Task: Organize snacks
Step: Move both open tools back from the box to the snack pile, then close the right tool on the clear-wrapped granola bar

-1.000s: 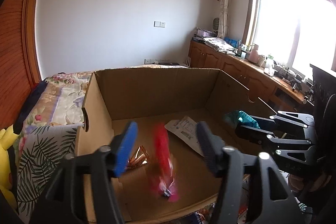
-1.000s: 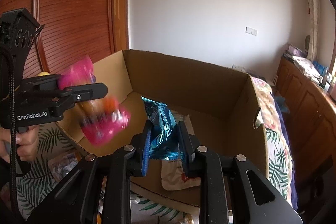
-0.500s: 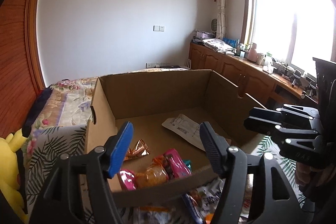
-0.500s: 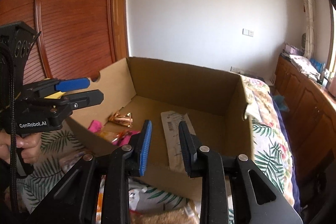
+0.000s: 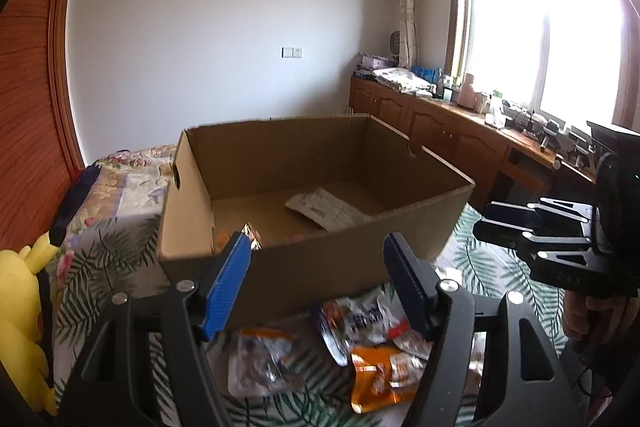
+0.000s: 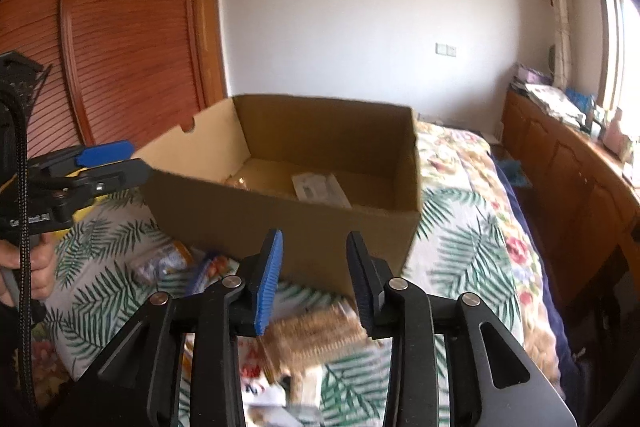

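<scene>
Two empty claws: left claw point(image 5: 316, 281) wide, right claw point(image 6: 314, 277) opening, one box point(image 5: 320, 267).

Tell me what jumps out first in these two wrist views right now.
The big open cardboard box on the leaf-print bedspread dominates both views, a white paper label lying on its floor. Loose snack packets lie scattered in front of it. The left gripper stands open and empty; the right gripper is opening, nothing between its jaws.
</scene>
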Demonstrator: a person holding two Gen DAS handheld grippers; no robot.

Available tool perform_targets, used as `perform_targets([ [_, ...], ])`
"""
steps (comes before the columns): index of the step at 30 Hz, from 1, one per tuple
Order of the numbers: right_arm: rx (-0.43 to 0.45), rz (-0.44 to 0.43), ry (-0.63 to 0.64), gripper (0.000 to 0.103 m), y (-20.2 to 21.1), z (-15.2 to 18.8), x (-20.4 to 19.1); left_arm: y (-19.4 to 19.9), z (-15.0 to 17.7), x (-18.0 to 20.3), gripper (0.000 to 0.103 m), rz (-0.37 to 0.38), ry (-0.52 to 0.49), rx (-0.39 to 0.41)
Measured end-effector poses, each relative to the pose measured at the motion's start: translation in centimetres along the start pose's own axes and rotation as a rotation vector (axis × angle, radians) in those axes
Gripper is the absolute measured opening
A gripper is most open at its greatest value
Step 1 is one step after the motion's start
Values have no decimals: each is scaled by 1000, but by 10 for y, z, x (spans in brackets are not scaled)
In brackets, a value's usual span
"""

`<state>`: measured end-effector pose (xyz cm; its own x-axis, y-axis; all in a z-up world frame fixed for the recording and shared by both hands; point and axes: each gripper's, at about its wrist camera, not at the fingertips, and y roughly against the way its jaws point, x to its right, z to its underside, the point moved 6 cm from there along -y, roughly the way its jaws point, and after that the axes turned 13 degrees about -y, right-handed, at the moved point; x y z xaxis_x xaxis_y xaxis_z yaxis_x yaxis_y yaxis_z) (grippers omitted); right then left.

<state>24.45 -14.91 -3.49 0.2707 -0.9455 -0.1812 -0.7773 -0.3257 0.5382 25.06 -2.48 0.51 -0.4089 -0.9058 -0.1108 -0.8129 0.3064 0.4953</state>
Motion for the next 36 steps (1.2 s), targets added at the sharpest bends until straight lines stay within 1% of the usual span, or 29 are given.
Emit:
perform_targets([
  [1,-7,10,-11,44,-1,5,4,-1,3,2,70,2,1,-7],
  [2,-11,18,-18,46,-1,8,7,-2,7,5,70,5,1,-17],
  [9,-68,47,-67,49,-11,34,23,-4,30,19,70,13,0,-64],
  [13,-123,57,-104,54,-24,48,30,-8,42,25,70,23,8,-89],
  [15,-153,68,-118,54,-33,55,33,-10,47,26,70,25,15,-101],
  [19,-192,58,-156,54,-43,66,36,-13,54,30,70,38,22,-117],
  [21,-205,49,-175,55,-47,69,37,-14,57,32,70,43,21,-122],
  [23,-212,36,-196,57,-49,70,37,-15,58,32,70,47,22,-126],
  [27,-222,31,-200,58,-50,69,35,-17,62,33,70,57,32,-133],
  [29,-236,29,-210,63,-52,70,34,-18,62,34,70,60,35,-136],
  [36,-236,73,-200,69,-61,67,27,-18,63,33,70,69,45,-134],
])
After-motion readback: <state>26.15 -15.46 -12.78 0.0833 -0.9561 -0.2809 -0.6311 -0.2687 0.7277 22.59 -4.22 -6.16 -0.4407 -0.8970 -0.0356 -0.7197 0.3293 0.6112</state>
